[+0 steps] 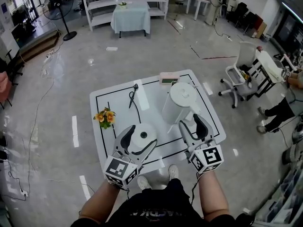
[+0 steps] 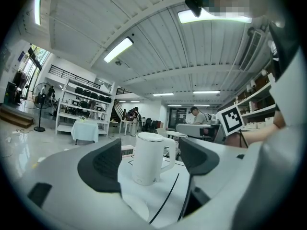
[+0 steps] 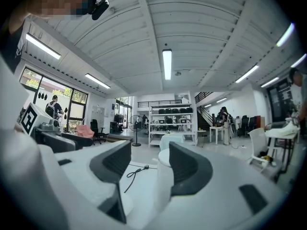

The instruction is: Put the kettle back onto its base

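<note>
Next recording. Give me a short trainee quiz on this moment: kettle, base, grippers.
1. True or false: the kettle already sits on its base.
2. Which thing lies near the left edge of the table? A. flowers B. a mug C. a spoon
3. Fill in: the jaws of the left gripper and of the right gripper both stand ____.
Key: 1 false, the kettle stands on the table, apart from the base. 2 A. 3 apart.
</note>
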Demonstrator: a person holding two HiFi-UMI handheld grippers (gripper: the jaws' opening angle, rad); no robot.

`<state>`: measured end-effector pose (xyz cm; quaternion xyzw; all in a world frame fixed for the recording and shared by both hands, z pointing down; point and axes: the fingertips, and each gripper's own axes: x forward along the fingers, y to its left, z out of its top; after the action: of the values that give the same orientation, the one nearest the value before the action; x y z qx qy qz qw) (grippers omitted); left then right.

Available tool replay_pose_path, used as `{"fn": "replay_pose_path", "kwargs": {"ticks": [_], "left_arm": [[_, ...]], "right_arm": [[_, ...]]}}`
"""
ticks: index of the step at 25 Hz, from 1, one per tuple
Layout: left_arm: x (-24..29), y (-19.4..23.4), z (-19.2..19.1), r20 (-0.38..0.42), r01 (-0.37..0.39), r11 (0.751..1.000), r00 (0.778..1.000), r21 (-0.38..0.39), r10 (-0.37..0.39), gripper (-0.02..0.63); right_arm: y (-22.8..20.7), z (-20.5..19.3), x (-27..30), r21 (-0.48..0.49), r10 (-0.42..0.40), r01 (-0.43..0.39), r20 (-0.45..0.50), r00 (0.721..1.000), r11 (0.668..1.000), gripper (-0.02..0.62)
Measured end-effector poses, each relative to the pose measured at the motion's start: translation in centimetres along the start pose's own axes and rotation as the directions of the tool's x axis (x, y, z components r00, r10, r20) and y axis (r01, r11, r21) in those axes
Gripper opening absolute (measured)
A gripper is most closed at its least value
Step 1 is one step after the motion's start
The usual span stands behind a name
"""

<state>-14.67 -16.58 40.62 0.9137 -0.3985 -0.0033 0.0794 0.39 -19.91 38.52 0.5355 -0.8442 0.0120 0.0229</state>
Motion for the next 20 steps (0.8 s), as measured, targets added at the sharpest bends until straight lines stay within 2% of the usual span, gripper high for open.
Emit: {"fn": "replay_pose_path", "kwargs": {"ticks": [9, 15, 20], "left_arm": [[3.6, -1.4, -0.8, -0.025, -0.032, 0.999, 0.999, -0.013, 0.031, 0.368], [7.2, -2.6, -1.9, -0.056, -0.051, 0.999, 0.997, -0.013, 0.05, 0.368], [9.6, -3.4, -2.9, -0.086, -0.052, 0.999, 0.995, -0.017, 0.05, 0.368]], "right_arm": [[-5.6, -0.5, 1.2, 0.001, 0.002, -0.002, -0.015, 1.0, 1.0, 0.232], [-9.5, -2.9, 2.4, 0.033, 0.041, -0.039, -0.057, 0.998, 0.999, 0.232], [-10.8, -5.8, 3.2, 0.063, 0.081, -0.074, -0.109, 0.991, 0.995, 0.232]]}}
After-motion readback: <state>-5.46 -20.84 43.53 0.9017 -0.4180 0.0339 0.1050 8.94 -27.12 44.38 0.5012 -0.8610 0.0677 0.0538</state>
